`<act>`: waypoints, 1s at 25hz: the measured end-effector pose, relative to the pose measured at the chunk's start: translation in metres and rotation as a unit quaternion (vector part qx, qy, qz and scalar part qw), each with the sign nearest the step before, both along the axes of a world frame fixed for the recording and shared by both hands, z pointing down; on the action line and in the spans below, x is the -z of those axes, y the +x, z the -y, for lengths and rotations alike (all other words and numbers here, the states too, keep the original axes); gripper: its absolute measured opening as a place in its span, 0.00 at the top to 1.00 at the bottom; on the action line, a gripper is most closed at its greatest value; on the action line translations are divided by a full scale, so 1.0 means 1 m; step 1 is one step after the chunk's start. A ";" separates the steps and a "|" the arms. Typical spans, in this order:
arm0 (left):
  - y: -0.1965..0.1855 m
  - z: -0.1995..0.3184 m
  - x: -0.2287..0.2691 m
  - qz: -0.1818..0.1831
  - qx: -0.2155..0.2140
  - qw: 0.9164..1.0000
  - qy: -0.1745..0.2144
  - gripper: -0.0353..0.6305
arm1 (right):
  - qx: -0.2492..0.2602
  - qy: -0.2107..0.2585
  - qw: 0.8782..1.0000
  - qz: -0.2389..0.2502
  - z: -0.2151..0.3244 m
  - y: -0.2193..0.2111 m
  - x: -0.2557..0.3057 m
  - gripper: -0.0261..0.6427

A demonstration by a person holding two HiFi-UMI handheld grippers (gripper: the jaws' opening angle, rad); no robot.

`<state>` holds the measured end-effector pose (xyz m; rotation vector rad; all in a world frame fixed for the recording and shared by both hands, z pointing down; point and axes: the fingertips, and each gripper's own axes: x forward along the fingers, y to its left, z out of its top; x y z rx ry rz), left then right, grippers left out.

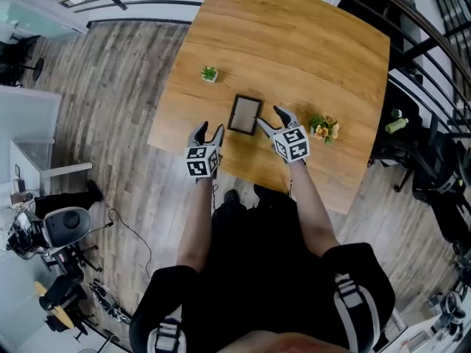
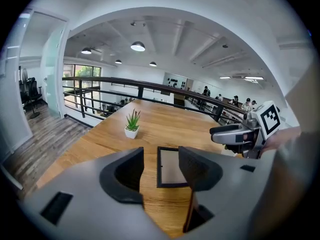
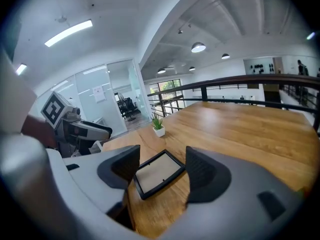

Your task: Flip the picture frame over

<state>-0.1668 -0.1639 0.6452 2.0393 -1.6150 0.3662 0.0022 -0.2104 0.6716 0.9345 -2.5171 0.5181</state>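
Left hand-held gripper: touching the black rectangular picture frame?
Apart. The head view shows bare wooden table between the left hand-held gripper and the black rectangular picture frame. The gripper's jaws stand open and empty.

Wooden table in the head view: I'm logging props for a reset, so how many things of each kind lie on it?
Black rectangular picture frame: 1
Small green plant in a white pot: 1
Yellow-and-green flower bunch: 1
Total: 3

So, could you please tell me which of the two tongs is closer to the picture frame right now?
Right. The right tongs sit open just off the right edge of the picture frame; the left tongs hang open farther off, past its near-left corner.
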 end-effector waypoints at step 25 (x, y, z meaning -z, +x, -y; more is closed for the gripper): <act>0.018 0.023 -0.077 -0.016 -0.020 0.997 -0.072 0.60 | 0.037 -0.048 0.997 -0.052 -0.011 0.002 -0.063 0.54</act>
